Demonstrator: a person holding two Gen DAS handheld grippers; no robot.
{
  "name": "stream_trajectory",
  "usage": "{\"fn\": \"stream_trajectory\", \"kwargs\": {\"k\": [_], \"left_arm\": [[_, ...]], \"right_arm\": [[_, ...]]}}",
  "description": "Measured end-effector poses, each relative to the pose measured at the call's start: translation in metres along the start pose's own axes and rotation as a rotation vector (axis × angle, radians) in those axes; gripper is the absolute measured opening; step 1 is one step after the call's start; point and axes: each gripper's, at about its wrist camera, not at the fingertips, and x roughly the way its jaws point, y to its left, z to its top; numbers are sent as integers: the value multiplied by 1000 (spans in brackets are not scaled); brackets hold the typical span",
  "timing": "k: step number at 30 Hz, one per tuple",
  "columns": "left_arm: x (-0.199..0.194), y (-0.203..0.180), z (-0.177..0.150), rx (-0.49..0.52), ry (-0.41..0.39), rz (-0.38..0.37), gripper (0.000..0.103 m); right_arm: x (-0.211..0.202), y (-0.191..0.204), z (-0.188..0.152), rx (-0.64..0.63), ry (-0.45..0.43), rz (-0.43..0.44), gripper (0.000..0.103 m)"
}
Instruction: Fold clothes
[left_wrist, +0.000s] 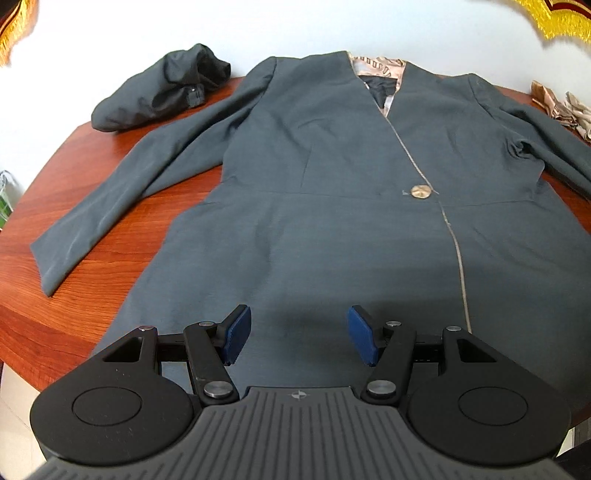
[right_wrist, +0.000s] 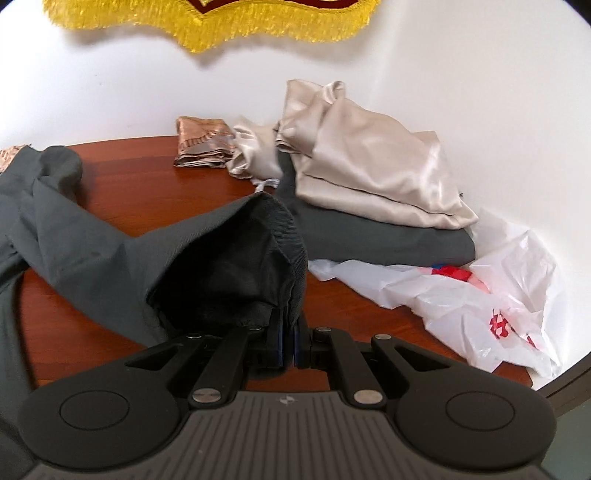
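Note:
A dark grey jacket (left_wrist: 325, 177) lies face up on the reddish wooden table (left_wrist: 92, 280), with one gold button (left_wrist: 421, 192) at its front and its left sleeve (left_wrist: 110, 206) spread out flat. My left gripper (left_wrist: 299, 332) hovers open over the jacket's lower hem, nothing between its blue pads (left_wrist: 236, 336). In the right wrist view, my right gripper (right_wrist: 288, 343) is shut on the cuff of the jacket's right sleeve (right_wrist: 207, 258), which is lifted off the table so its dark lining shows.
A crumpled dark garment (left_wrist: 166, 88) lies at the table's far left. On the right stand a folded stack of grey and cream satin clothes (right_wrist: 369, 184), a patterned scarf (right_wrist: 203, 142) and a white plastic bag (right_wrist: 472, 295). A white wall with gold-fringed banners (right_wrist: 207, 22) stands behind.

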Motion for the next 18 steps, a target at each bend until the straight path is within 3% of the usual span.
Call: {"fn": "stream_trajectory", "kwargs": {"k": [5,14,18], "left_arm": [[-4,-5,1,-8,-6,24,61],[-6,-14,-6,-17,16,30,61],[-2,-19,-3,-2,20,25,61]], "right_arm": [[5,-25,7,23,-26,14,6],[32,-39,-28,108,146,80,8],[39,-38,-44,106,184,61,22]]}}
